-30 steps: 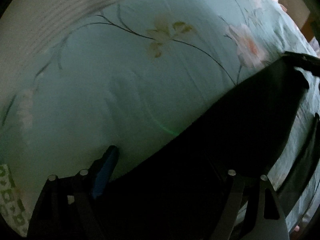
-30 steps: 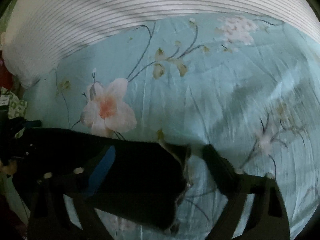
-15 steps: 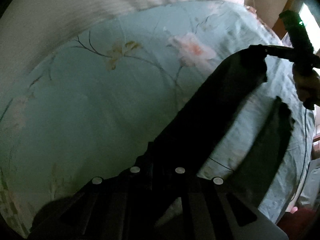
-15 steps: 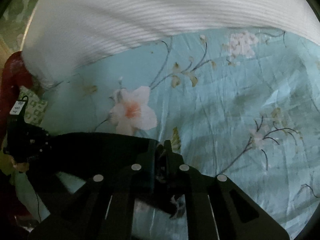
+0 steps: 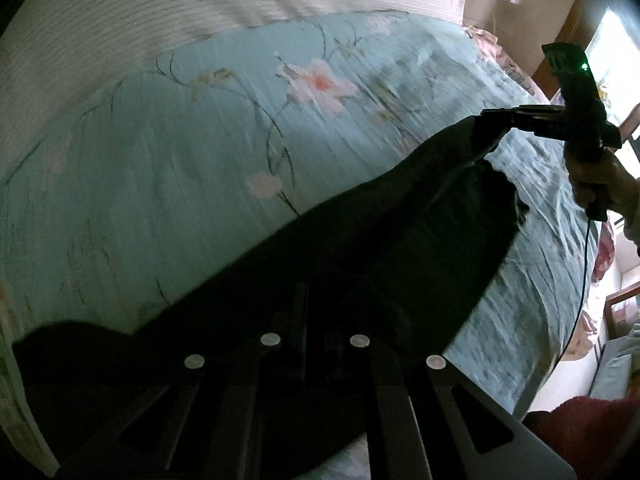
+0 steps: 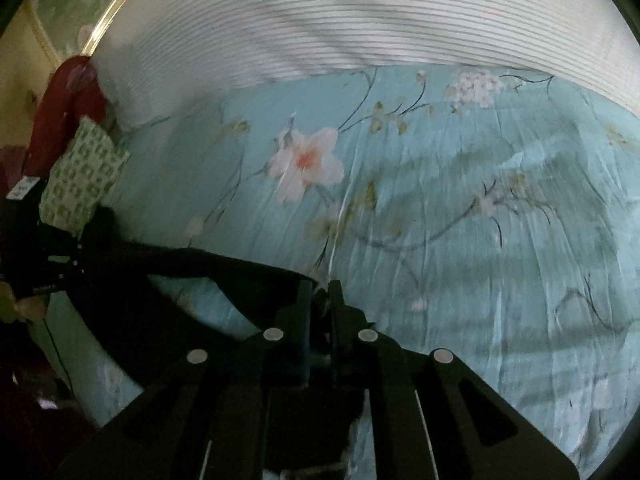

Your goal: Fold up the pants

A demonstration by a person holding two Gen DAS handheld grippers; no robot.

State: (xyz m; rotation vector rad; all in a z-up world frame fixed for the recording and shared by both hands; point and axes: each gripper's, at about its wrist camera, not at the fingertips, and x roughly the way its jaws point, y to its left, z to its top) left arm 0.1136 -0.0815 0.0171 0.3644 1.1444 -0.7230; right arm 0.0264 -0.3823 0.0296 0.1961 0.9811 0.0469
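The black pants (image 5: 400,248) hang stretched between my two grippers above a bed with a light blue flowered sheet (image 5: 180,152). My left gripper (image 5: 314,300) is shut on one end of the pants, its fingers buried in dark cloth. In the left wrist view my right gripper (image 5: 486,118) grips the far end at the upper right. In the right wrist view my right gripper (image 6: 320,288) is shut on the pants (image 6: 208,268), which run left toward my left gripper (image 6: 84,252), whose fingertips are hard to make out.
A white ribbed blanket (image 6: 360,20) lies along the far side of the bed. A green-patterned pillow (image 6: 80,176) and a red cushion (image 6: 68,108) sit at the bed's left end. Furniture and a window (image 5: 612,60) stand past the right edge.
Both grippers closed on the pants and lifted them off the sheet. The pants now hang taut between them and the grippers have moved apart.
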